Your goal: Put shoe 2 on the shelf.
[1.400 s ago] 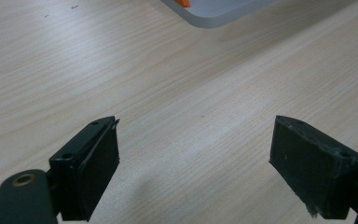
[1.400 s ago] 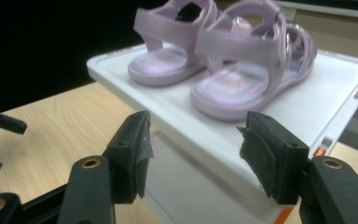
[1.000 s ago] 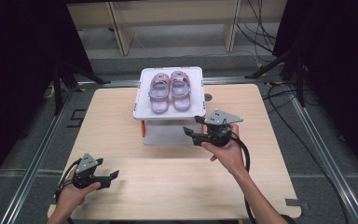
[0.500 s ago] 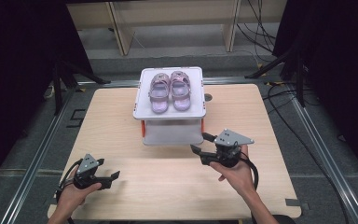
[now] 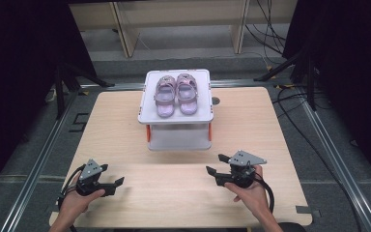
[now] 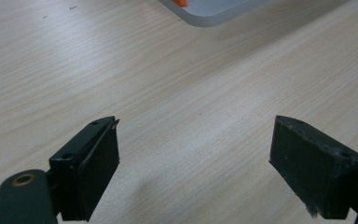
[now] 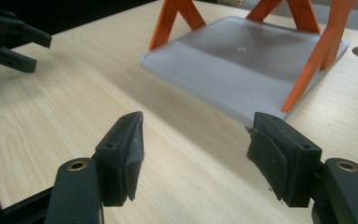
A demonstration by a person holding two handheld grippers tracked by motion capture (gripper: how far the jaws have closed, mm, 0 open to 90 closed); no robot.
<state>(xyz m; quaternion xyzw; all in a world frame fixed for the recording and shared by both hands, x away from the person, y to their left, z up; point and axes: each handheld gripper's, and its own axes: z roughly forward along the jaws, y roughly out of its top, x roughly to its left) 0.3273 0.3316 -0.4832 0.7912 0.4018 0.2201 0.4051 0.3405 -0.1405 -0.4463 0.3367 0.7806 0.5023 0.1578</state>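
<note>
A pale wooden table [image 5: 125, 125] with fine straight grain and rounded corners carries a small two-tier stand [image 5: 178, 123] near its far middle. The stand has a white, square plastic top tray with a raised rim and rounded corners, a flat translucent grey base plate, and thin orange legs that cross between the two. On the top tray lies a pair of small lilac sandals [image 5: 176, 94], side by side and touching, with soft moulded straps, toes toward the near side.

The right gripper [image 5: 214, 174] is held low over the near right part of the table, just in front of the stand and apart from it, pointing left. Its jaws have just been opening and stand wide, with nothing between them but bare wood. In the right gripper view its pads [image 7: 129, 154] are blocky black plastic faced with matte, slightly frayed rubber, and the stand's grey base plate [image 7: 242, 70] and orange legs lie just beyond them.

The left gripper [image 5: 116, 186] sits at the near left edge of the table, well apart from the stand, in the person's left hand [image 5: 75, 203]. Its jaws are also spread wide and hold nothing; the left gripper view shows the same thick, square-edged black pads [image 6: 95, 168] over the smooth wood. A grey three-cornered plate tops each gripper, and a black cable loops away from each.
</note>
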